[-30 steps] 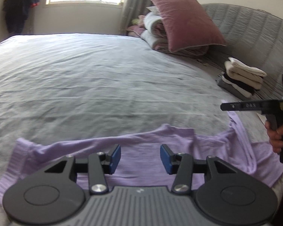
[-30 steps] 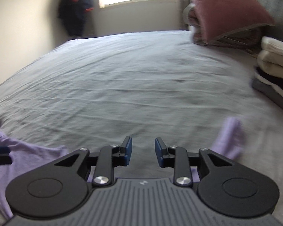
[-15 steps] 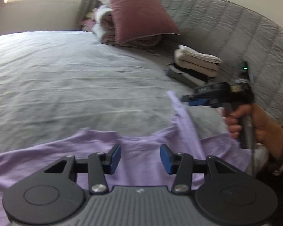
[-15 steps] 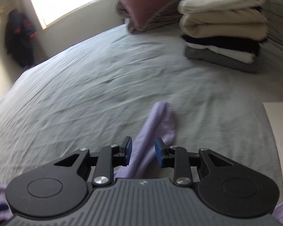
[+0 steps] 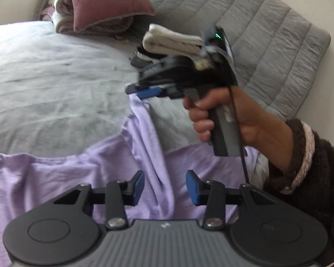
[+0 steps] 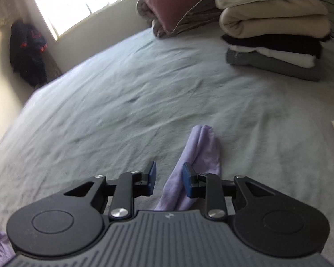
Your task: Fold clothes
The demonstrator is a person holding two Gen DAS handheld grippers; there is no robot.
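On the grey bed (image 5: 55, 77) a lilac shirt (image 5: 55, 178) lies spread across the near edge, body mostly flat but rumpled. All the action is at one sleeve (image 5: 144, 129), which rises off the sheet in a narrow ridge. Up top, the right gripper (image 5: 142, 91) is turned on its side in the right hand (image 5: 233, 115), and the sleeve runs straight up to its blue fingertips. From that gripper's own camera the jaws stand a little apart, the cuff end poking out past them and the cloth pressed against one finger. Whether it is truly pinched or merely hooked, I cannot tell. Down low, the left gripper (image 5: 164, 187) hovers over the shirt's middle with its jaws wide apart, cloth beneath them and nothing caught. This reads as the sleeve fold, early in the job: the sleeve is up and needs carrying across onto the shirt's body. Next, I'd judge, the right hand should swing the sleeve inward and lay it flat along the torso. The left could come down to pin the body so it doesn't drag. One risk is the sleeve slipping off if it is only loosely held. Beyond, a pile of folded clothes (image 6: 273, 33) waits beside a pink pillow (image 5: 104, 0).
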